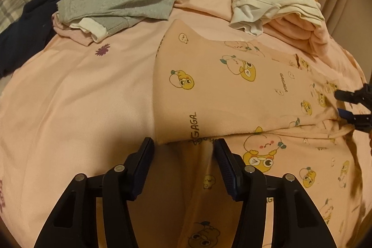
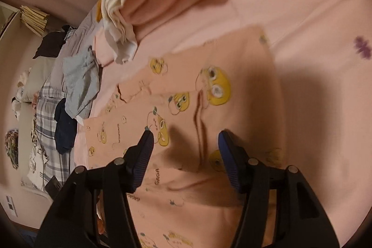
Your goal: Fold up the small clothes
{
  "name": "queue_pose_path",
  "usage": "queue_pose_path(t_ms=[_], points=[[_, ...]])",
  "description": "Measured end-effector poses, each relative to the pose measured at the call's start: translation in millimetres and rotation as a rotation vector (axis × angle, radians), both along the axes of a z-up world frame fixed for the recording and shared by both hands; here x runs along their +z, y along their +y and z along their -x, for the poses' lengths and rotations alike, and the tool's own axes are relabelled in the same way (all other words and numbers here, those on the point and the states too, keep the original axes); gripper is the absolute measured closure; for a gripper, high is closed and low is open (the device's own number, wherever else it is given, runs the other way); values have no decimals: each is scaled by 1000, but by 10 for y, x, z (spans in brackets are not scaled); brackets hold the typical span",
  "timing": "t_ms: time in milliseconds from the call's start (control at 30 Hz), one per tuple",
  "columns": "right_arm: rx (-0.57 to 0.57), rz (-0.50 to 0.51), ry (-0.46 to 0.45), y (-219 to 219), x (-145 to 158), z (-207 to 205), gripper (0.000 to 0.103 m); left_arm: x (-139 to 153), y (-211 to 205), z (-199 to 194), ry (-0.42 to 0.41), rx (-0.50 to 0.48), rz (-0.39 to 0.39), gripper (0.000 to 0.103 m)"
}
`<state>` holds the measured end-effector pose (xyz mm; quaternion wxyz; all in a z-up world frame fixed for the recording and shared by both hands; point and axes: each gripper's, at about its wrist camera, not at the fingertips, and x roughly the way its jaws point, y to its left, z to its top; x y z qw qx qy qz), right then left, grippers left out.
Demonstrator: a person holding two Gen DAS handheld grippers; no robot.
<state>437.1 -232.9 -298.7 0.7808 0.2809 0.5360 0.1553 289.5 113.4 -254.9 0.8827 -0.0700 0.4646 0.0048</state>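
My left tongs (image 1: 183, 145) stand half open over the folded edge of the peach pyjama (image 1: 223, 85), gripping nothing. My right tongs (image 2: 186, 138) hover likewise, empty, above the pyjama on the bed (image 1: 81, 90).
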Motion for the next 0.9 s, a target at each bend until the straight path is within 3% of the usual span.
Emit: queue_pose_path(t_ms=[100,133,200,267,333,467,567,700,733,833,900], points=[[55,-53,-49,142,29,-36,83,-2,-16,-12,-8,10,-6,48],[67,-41,-72,219,58,-46,98,0,-7,-21,-8,19,3,48],[61,-19,-106,284,120,-38,97,2,13,-34,-9,33,19,49],[76,-85,-149,279,224,-26,97,4,17,-34,-11,44,9,54],[46,-90,-221,143,431,33,97,6,25,-30,-14,59,-5,59],[-24,-108,-279,-240,707,78,98,11,-5,-53,0,71,-34,62],[-101,-102,-311,-546,780,164,98,15,-67,-70,7,79,-79,64],[-74,-74,-184,-568,460,135,93,10,-139,-49,-9,75,-135,64],[-57,-60,-139,-523,365,104,87,9,-139,-45,-13,75,-135,64],[31,-31,-13,-229,42,25,53,12,-84,-42,-14,78,-96,64],[61,-10,7,-75,-74,10,52,12,-51,-43,-15,79,-67,64]])
